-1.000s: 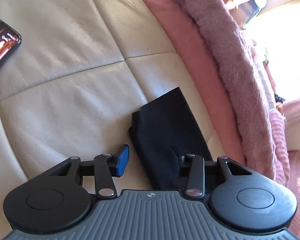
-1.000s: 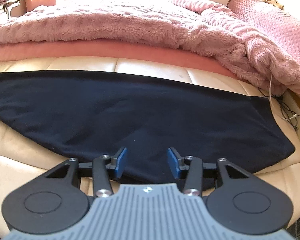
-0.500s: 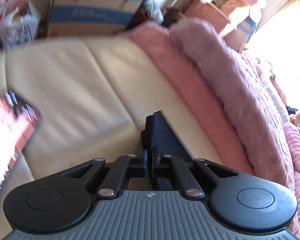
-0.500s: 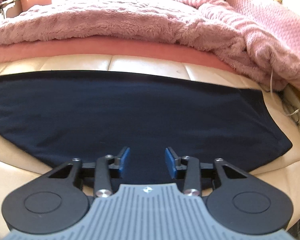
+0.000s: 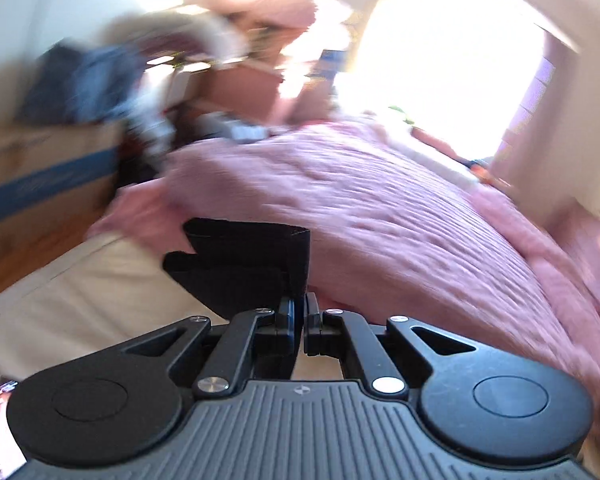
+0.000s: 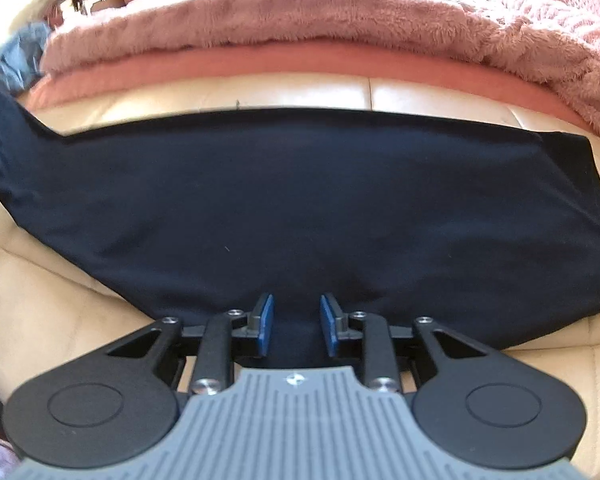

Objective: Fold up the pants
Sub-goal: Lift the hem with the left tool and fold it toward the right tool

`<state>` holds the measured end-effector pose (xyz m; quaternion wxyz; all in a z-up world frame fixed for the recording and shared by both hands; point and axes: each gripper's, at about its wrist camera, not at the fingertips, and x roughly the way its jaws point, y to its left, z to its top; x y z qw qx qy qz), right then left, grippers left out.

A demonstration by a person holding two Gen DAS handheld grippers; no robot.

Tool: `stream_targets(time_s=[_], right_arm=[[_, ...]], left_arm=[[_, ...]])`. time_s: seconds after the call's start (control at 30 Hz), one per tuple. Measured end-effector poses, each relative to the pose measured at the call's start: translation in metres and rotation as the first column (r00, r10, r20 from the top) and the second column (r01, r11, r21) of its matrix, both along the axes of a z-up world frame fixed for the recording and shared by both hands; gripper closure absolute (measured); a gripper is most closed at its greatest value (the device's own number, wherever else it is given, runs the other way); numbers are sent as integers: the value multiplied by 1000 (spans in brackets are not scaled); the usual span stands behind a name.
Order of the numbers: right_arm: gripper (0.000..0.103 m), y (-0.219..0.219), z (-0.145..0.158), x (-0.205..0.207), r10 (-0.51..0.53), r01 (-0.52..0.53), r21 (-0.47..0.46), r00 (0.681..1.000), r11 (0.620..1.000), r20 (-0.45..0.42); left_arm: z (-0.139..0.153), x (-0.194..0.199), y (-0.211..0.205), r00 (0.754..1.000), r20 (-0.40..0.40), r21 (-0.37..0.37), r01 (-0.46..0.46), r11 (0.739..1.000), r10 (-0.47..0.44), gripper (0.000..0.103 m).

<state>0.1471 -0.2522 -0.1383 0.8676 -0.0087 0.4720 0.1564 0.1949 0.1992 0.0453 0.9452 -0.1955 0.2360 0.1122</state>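
The black pants (image 6: 300, 208) lie spread across the cream leather cushion (image 6: 44, 312) in the right wrist view. Their left end rises off the cushion at the frame's left edge. My left gripper (image 5: 304, 312) is shut on that end of the pants (image 5: 244, 264) and holds it lifted above the cushion (image 5: 80, 300); the view is blurred. My right gripper (image 6: 296, 320) is open, its blue pads (image 6: 265, 322) over the pants' near edge in the middle.
A fluffy pink blanket (image 6: 340, 20) and a salmon sheet (image 6: 260, 60) run along the far side of the cushion. In the left wrist view a cardboard box (image 5: 40, 176) and clutter stand beyond the cushion's end, with a bright window (image 5: 440, 60) behind.
My left gripper closed on the pants' end and lifted it, swinging the view up toward the room. My right gripper moved closer and lower over the pants' near edge, still open.
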Motion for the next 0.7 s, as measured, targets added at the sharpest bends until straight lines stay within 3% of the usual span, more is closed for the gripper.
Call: stream_targets(time_s=[0.13,0.27,0.37,0.43,0.53,0.63,0.7], right_arm=[[80,-11,13,-1,-38,37,46,999,998,27],[80,-29,27,-1,-104,103,161,995,982,-2],[80,-40,34,-5,-135,132,183,991,974,2],[79,-46,37,-9,-145,141,188,989,972,4],[79,-51,35,-16,-157,158,186,987,970,-20],[79,-53,28,-21,-165,172,190,985,967,-51],[79,-53,24,-22,-162,172,196,984,965,-67]], left_arm=[[-1,11,-92,988,14,173,151,973,-155,100],[-33,25,-172,957,-59,227,290,930,-284,100],[-79,22,-228,913,-156,258,405,877,-376,100],[-113,16,-254,871,-230,262,486,834,-435,100],[-155,5,-282,776,-368,230,610,758,-512,100],[-176,-4,-288,687,-434,139,690,710,-582,97],[-178,-2,-285,625,-429,44,736,675,-653,91]])
